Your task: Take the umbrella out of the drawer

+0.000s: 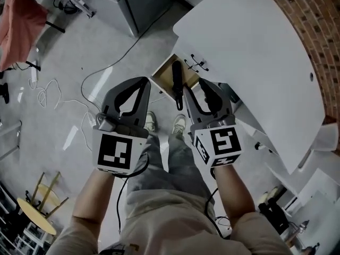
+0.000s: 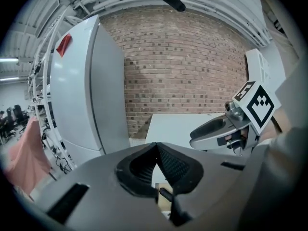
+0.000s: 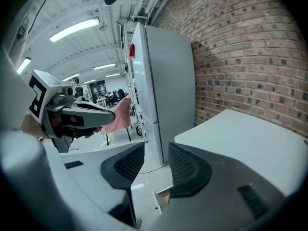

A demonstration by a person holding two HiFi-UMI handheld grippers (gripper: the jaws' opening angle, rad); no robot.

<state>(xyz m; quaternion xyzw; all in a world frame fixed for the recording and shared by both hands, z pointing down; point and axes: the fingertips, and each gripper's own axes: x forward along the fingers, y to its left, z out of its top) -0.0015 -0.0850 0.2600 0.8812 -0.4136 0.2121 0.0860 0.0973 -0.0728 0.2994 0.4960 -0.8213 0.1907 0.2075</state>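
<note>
Under the white table [image 1: 255, 52], a wooden drawer [image 1: 162, 74] stands open. A black folded umbrella [image 1: 177, 84] lies lengthwise inside it. My left gripper [image 1: 143, 82] hovers just left of the drawer, its jaws shut with nothing between them. My right gripper [image 1: 204, 85] hovers at the drawer's right side, above the umbrella, jaws open and empty. In the left gripper view the shut tips [image 2: 156, 147] meet above the umbrella's end [image 2: 166, 193]. In the right gripper view the open gripper [image 3: 157, 153] frames a corner of the drawer [image 3: 163, 198]. Neither gripper touches the umbrella.
A tall grey cabinet [image 1: 143, 4] stands beyond the drawer, with a brick wall behind the table. White and black cables [image 1: 64, 97] trail over the floor at left. A yellow stool [image 1: 37, 214] sits at lower left and a pink cloth [image 1: 18, 20] hangs at upper left. The person's feet stand just before the drawer.
</note>
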